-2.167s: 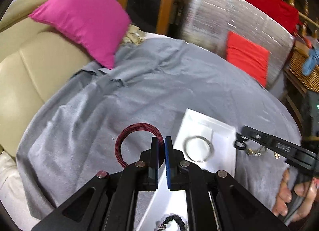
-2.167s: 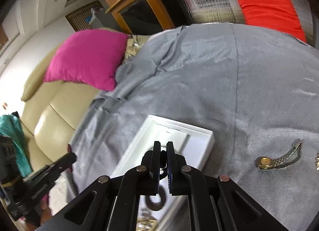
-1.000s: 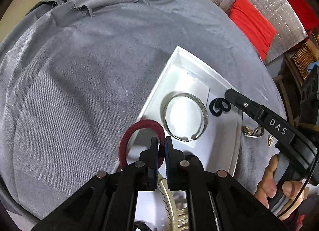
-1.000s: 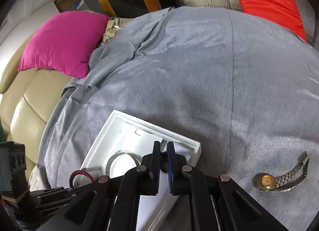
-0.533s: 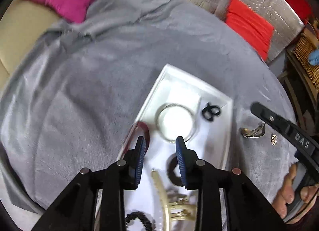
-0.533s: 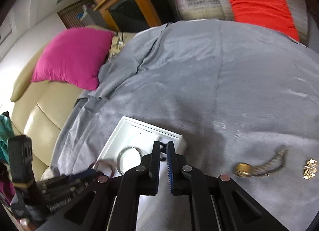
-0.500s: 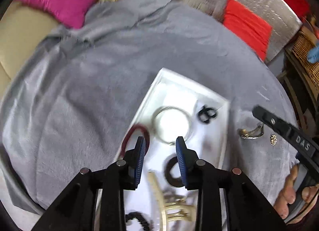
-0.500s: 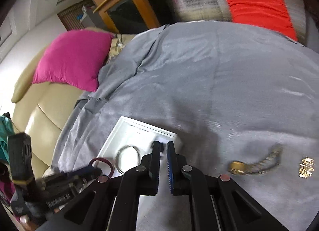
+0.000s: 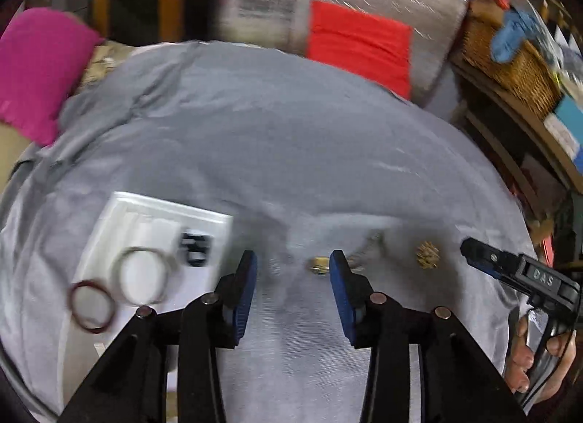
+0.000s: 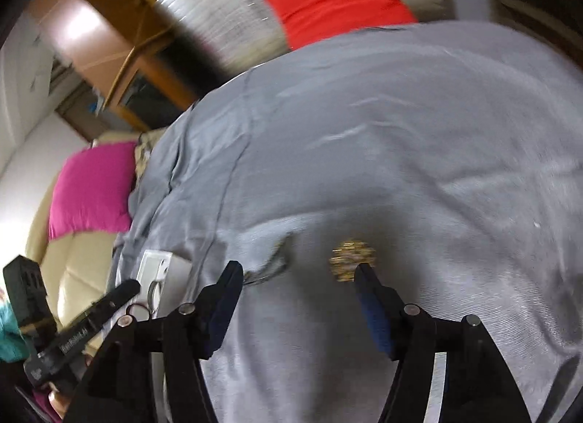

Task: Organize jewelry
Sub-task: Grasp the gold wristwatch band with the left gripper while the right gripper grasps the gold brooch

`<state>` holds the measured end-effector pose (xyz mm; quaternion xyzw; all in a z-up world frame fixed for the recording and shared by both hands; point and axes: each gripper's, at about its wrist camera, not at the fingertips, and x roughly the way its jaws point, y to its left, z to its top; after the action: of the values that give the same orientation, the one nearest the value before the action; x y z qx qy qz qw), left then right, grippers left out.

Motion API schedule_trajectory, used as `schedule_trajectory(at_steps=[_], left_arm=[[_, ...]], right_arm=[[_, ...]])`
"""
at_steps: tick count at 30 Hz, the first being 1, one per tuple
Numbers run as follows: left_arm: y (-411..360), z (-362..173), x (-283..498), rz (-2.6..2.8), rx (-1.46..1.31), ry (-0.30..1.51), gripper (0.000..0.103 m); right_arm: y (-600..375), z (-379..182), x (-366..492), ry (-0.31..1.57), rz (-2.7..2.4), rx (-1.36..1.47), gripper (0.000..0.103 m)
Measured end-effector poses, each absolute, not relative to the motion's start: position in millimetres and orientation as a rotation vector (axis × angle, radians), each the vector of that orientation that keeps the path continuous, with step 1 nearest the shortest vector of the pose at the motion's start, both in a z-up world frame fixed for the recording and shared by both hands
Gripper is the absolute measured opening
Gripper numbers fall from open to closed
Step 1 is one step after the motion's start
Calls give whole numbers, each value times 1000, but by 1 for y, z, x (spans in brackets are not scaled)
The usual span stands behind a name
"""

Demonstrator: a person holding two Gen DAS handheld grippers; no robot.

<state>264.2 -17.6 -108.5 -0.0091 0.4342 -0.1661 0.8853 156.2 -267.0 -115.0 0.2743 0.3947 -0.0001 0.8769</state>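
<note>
Partly done, by the look of it; white tray (image 9: 120,211) on the grey cloth (image 9: 291,138) already has 3 pcs in it: red ring (image 9: 93,305) at its near-left, silver bangle (image 9: 140,276) beside it, small black pc (image 9: 195,249) by the far-right corner; 2 pcs left out on the cloth, well apart from the tray: gold watch (image 9: 320,265) w/ its band trailing off to the right, and a gold brooch-like bit (image 9: 428,255) further right (blurred, can't tell exactly what it is); left gripper (image 9: 293,290) released, jaws wide, nothing in them, watch lying just ahead near the right finger; right gripper (image 10: 295,299) also released and empty, jaws wide, gold bit (image 10: 351,254) just ahead of its right finger, watch (image 10: 267,270) ahead of the left one; so prob. each claw is lined up for one of the leftovers; remaining: grab both, carry to tray; both frames motion-blurred, fine detail uncertain.
</note>
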Motion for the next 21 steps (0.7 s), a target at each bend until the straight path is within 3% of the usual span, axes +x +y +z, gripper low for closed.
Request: schedule_trajectory(at_steps=[3, 7, 21], left_arm=[[-47, -125, 273, -367, 45, 939, 42], [-76, -151, 287, -383, 123, 990, 43], [-84, -182, 299, -403, 227, 1014, 43]], right_arm=[[-286, -133, 164, 860, -19, 606, 67], [-291, -146, 178, 902, -39, 573, 57], [-263, -157, 201, 943, -88, 293, 57]])
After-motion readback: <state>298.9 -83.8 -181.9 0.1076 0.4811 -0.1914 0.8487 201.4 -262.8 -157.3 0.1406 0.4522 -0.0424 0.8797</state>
